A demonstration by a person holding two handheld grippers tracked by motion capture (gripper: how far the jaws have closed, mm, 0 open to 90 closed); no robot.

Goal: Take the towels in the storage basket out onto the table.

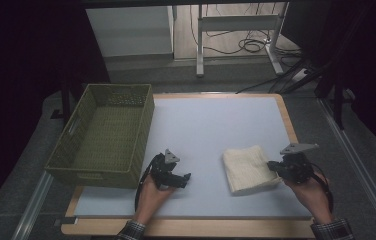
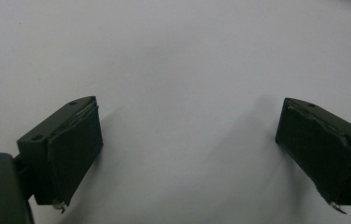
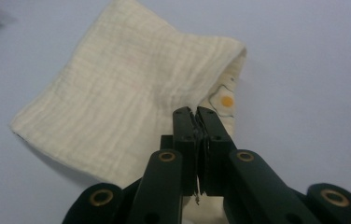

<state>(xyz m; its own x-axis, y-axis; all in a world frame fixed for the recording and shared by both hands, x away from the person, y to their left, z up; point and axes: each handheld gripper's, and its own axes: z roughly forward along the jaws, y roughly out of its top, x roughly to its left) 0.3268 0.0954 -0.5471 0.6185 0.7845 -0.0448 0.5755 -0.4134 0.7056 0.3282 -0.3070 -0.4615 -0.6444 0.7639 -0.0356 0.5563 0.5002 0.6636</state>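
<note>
High view shows the desk (image 1: 216,125) as the biggest thing here: a pale, smooth, matt sheet over a wooden board with rounded corners, the wood showing as a thin rim. On its left side sits a green woven basket (image 1: 148,117), rectangular, open-topped, with a slot handle in its end wall and nothing visible inside. To the right of centre lies the folded cloth (image 1: 246,167), a cream, soft, crinkled gauze folded into a rough square, well apart from the basket.

The step in hand looks like the pick-up of that cloth. The right gripper (image 1: 274,165) meets the cloth's right edge, and in the right gripper view its two black jaws stand pressed together on the fabric (image 3: 117,93), clenched on a pinch of the edge by the fold. That edge is lifted a little and gapes, showing an inner layer printed with a small fried-egg pattern (image 3: 227,100); the rest of the cloth lies flat on the desk.

The left gripper (image 1: 183,178) rests on the bare desk between basket and cloth; in the left gripper view (image 2: 187,149) its flat, padded black jaws stand wide apart with nothing between them, so it is released.

My judgement: the next move calls for a steady lift with the pinch kept firm, since thin gauze can slip or unfold, then a carry leftward over the basket's rim
</note>
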